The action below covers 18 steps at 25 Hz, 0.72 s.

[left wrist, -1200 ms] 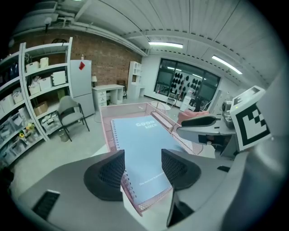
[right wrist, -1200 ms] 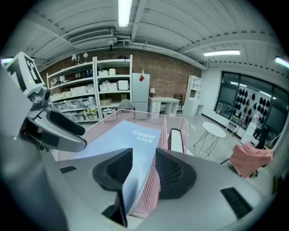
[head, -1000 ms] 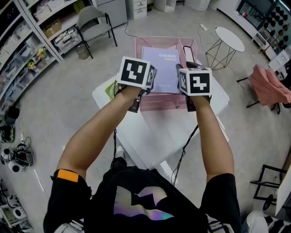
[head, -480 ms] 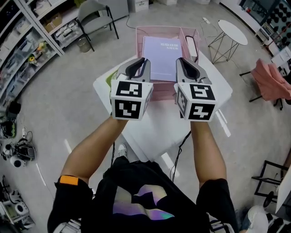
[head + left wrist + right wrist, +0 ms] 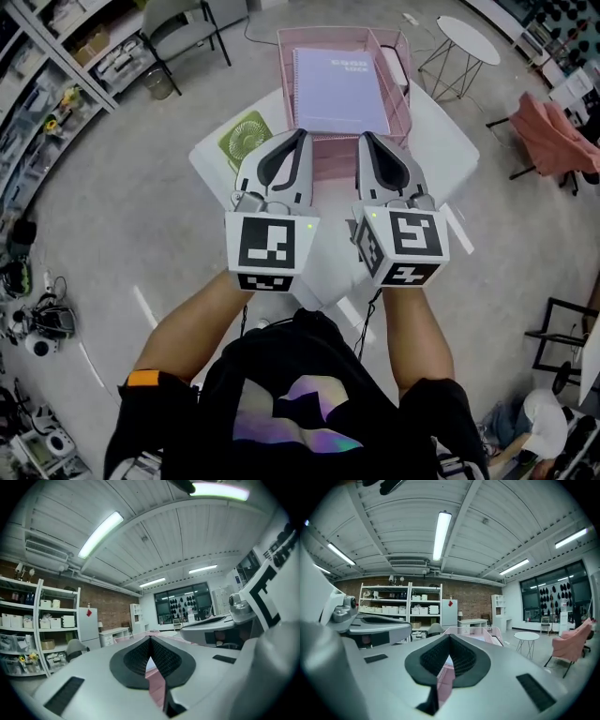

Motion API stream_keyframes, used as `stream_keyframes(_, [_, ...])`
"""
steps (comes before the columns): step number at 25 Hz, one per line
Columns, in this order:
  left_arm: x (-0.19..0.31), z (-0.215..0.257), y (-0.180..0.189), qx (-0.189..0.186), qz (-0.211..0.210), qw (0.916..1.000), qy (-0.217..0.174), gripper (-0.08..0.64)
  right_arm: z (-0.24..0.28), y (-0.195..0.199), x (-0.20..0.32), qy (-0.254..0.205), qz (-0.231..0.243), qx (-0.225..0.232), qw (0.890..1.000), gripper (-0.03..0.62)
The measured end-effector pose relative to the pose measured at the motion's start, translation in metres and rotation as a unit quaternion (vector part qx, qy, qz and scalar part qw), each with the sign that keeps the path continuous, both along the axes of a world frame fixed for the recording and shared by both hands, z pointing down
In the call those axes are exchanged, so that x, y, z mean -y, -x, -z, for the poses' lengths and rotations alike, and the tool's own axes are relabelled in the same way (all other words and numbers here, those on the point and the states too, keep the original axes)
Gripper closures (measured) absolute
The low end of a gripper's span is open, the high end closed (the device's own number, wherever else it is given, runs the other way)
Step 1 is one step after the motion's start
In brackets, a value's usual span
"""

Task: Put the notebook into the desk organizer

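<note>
The lilac notebook (image 5: 339, 91) lies flat in the big compartment of the pink wire desk organizer (image 5: 324, 157) at the far end of the white table. My left gripper (image 5: 302, 134) and right gripper (image 5: 364, 137) hover side by side short of the organizer's near wall, pointing at it, apart from the notebook. Both have just been closing and now stand shut with nothing between the jaws. The left gripper view shows the left gripper (image 5: 150, 638) with its pads met, and the right gripper view shows the right gripper (image 5: 449, 637) the same, with pink wire beyond.
A green round fan (image 5: 246, 141) lies on the white table (image 5: 436, 150) left of the organizer. A dark item (image 5: 394, 67) sits in the organizer's narrow right compartment. Around the table stand a round side table (image 5: 473, 42), a chair with pink cloth (image 5: 553, 141), a grey chair (image 5: 183, 28) and shelves (image 5: 56, 75).
Both grippers drew back from the organizer toward me and rose. Their jaws went from open to shut. The notebook stays in the organizer.
</note>
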<state>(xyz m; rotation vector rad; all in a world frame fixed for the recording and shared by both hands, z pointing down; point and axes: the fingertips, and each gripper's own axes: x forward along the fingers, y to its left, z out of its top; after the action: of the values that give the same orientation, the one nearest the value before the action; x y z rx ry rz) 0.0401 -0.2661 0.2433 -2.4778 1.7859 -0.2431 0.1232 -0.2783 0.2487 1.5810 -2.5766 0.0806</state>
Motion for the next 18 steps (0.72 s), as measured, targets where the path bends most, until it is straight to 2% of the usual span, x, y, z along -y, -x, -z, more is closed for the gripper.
stream_keyframes(8, [-0.076, -0.013, 0.023, -0.004, -0.050, 0.9987, -0.006, 0.552, -0.016, 0.029, -0.078, 0.005, -0.033, 0.011, 0.999, 0.575])
stream_keyframes(14, [-0.137, -0.021, 0.050, -0.013, -0.068, 0.9976, -0.007, 0.552, -0.026, 0.055, -0.146, 0.009, -0.045, 0.017, 0.999, 0.575])
stream_keyframes(18, [-0.179, -0.030, 0.068, -0.020, -0.077, 0.9968, 0.008, 0.552, -0.029, 0.070, -0.190, 0.009, -0.057, 0.028, 0.998, 0.575])
